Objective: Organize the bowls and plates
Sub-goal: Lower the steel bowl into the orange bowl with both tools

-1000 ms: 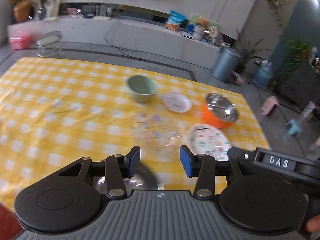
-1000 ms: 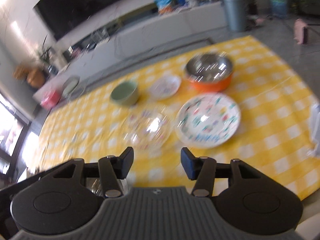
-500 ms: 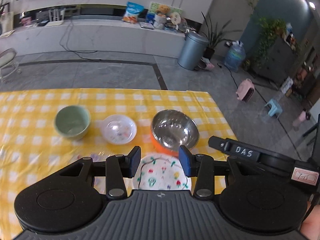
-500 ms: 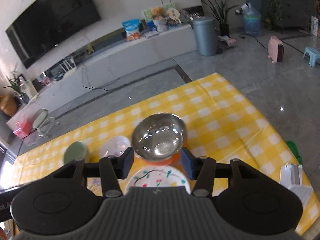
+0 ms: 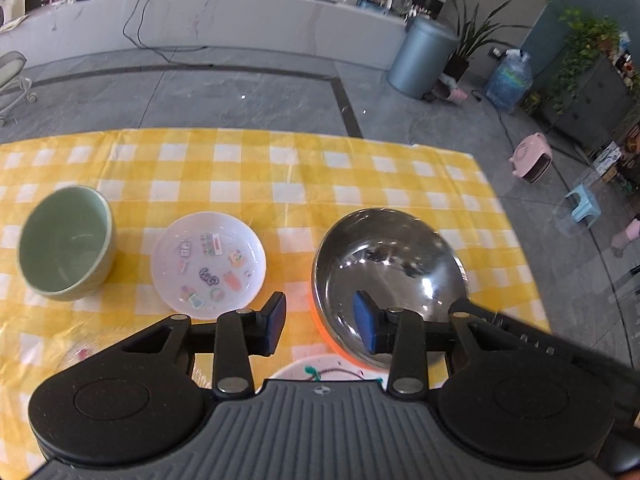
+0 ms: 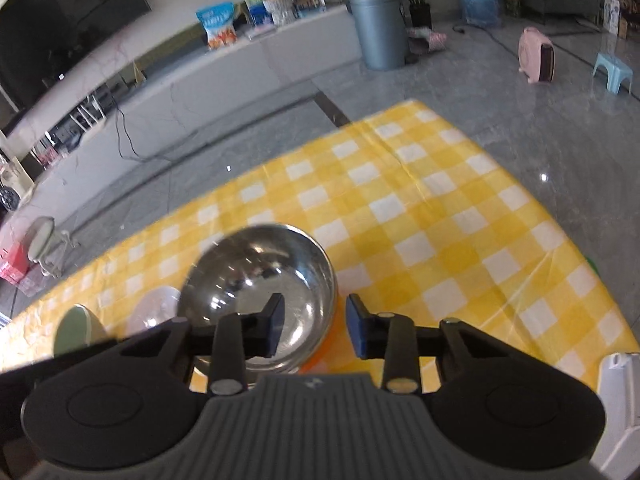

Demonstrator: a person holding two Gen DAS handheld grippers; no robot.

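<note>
bowl [image 5: 66, 242] left, saucer [image 5: 210, 266] middle, metal bowl [image 5: 386, 276] right

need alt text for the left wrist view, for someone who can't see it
The left claw is closing around the near rim of a steel bowl with an orange outside, one pad inside it and one outside, not yet pressing. The bowl sits on a yellow checked tablecloth, with a small white sticker-patterned dish and a green bowl to its left.
</note>
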